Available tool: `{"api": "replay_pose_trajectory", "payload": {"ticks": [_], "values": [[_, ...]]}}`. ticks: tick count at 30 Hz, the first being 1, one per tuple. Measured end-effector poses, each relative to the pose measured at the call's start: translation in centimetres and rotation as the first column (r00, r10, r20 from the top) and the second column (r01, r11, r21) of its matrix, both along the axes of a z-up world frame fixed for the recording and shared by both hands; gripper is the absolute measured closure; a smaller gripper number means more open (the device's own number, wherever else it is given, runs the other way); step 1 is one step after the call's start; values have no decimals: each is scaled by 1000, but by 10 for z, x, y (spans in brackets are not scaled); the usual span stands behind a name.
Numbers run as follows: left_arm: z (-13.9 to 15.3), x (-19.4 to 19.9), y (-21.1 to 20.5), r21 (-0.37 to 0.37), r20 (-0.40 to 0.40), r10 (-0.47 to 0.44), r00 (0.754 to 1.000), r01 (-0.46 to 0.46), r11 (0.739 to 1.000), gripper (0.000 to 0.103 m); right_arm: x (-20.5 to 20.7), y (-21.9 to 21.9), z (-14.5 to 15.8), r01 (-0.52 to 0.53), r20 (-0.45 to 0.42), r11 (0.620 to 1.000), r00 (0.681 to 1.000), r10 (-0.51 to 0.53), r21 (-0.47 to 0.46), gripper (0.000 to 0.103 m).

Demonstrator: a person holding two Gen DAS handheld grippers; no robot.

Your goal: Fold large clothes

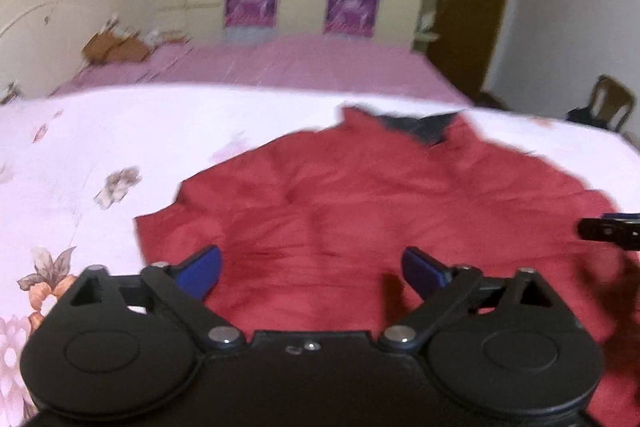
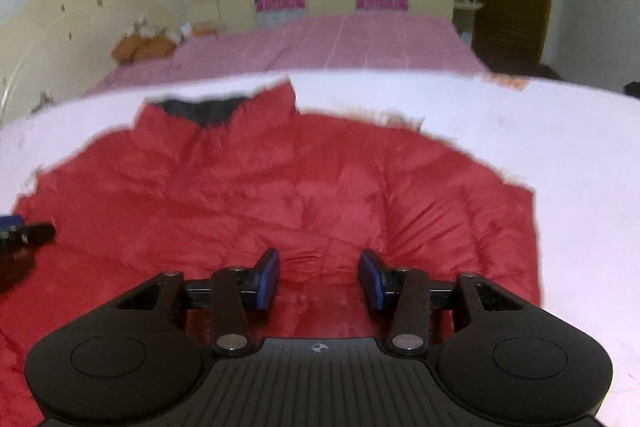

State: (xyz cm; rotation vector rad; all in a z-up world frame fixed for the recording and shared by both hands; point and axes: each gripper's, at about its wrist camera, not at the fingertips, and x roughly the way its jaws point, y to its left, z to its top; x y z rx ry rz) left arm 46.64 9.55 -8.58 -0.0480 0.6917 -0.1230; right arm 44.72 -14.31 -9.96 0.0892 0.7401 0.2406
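**Both grippers free above the jacket**

I see the red jacket spread on the floral sheet, collar at the far edge. My left gripper has its jaws spread wide, nothing between them. My right gripper is also parted and empty, hovering over the near hem. I judge I am between folds. Next I need to pick an edge, likely a side or sleeve, and pinch it cleanly through the puffy fabric.
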Motion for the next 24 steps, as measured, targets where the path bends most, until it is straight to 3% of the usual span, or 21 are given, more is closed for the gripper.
{"api": "replay_pose_trajectory", "payload": {"ticks": [1,4,7,9,17,21,24], "values": [[3,-8,-8,-5,12,-14,1000,14,1000,2,-9,2,7,-12,29,1000,999,11,17,20],[-1,-20,-33,-17,-14,-75,997,75,997,4,-22,15,8,-67,19,997,998,66,23,20],[-16,-23,-51,61,-48,-79,996,82,995,6,-28,28,-3,-117,2,992,993,117,-36,20],[-23,-23,-51,71,-52,-77,996,81,994,3,-26,31,-14,-108,-26,990,994,105,-96,24],[-26,-20,-53,101,-68,-80,994,87,991,2,-16,30,-34,-88,-61,988,995,81,-126,25],[-20,-23,-50,91,-79,-81,994,89,992,3,-24,26,-21,-68,-48,990,997,63,-119,25],[-19,-25,-47,94,-75,-84,994,91,991,2,-43,15,-5,-38,-11,997,999,38,-64,25]]}}
